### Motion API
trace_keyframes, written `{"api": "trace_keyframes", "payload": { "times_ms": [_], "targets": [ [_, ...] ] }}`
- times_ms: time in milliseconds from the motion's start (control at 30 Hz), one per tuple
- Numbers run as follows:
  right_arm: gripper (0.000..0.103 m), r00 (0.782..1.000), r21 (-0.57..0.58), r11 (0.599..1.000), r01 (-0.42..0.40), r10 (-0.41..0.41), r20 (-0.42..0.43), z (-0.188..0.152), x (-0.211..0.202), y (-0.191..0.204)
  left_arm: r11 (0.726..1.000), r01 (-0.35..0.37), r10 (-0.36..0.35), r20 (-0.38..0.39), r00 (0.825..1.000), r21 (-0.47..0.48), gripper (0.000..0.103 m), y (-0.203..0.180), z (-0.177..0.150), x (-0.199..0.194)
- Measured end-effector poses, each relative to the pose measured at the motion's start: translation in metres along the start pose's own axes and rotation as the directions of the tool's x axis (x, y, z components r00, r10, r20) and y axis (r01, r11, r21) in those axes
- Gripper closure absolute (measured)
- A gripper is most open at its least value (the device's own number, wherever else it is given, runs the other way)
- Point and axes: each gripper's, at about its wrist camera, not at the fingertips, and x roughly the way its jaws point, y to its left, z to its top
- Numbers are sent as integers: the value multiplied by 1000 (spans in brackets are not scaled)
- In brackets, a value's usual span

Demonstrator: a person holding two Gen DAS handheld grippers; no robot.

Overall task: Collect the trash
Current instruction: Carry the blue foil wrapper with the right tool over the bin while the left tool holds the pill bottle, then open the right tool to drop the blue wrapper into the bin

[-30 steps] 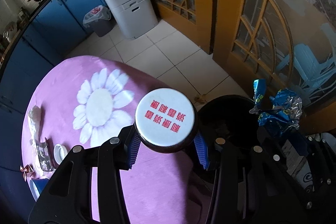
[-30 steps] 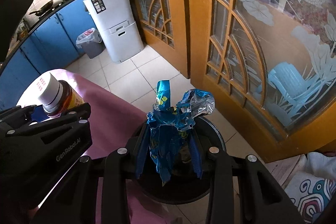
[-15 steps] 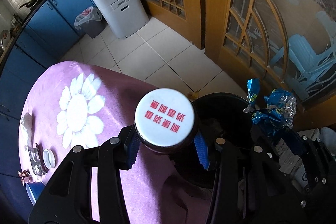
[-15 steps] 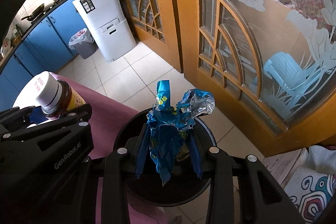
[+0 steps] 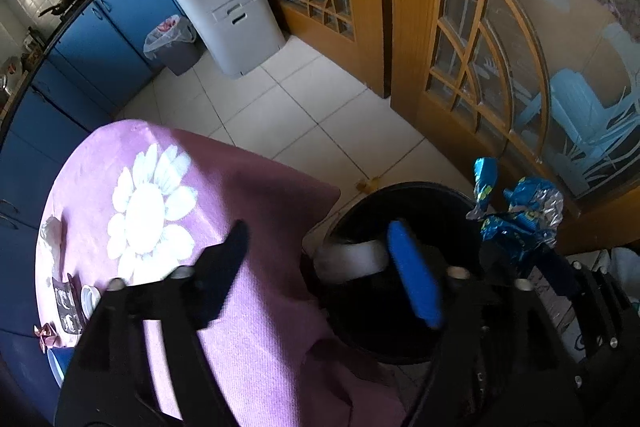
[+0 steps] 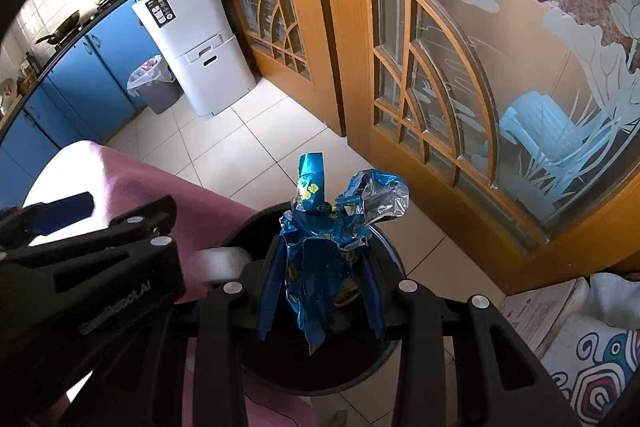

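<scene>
Left gripper (image 5: 316,247) jaws wide apart, empty; blurred white bottle (image 5: 352,259) below them inside black bin (image 5: 420,195), lower centre. Right gripper (image 6: 320,291) clamps blue foil wrapper (image 6: 320,247) over bin

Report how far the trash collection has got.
Done: the left claw is open, and a blurred white-capped bottle is falling into the round black bin. In hand: the right claw grips a crumpled blue foil wrapper above that bin. Left: scraps on the purple flowered tablecloth.
</scene>
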Motion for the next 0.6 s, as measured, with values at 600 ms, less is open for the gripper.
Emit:
{"api": "trace_keyframes", "payload": {
  "times_ms": [600],
  "targets": [
    [68, 1000, -2, 1000, -10, 10, -4, -1, -1, 5, 1000, -22, 22, 19, 1000, -10, 18, 8, -3, -7]
  ]
}}
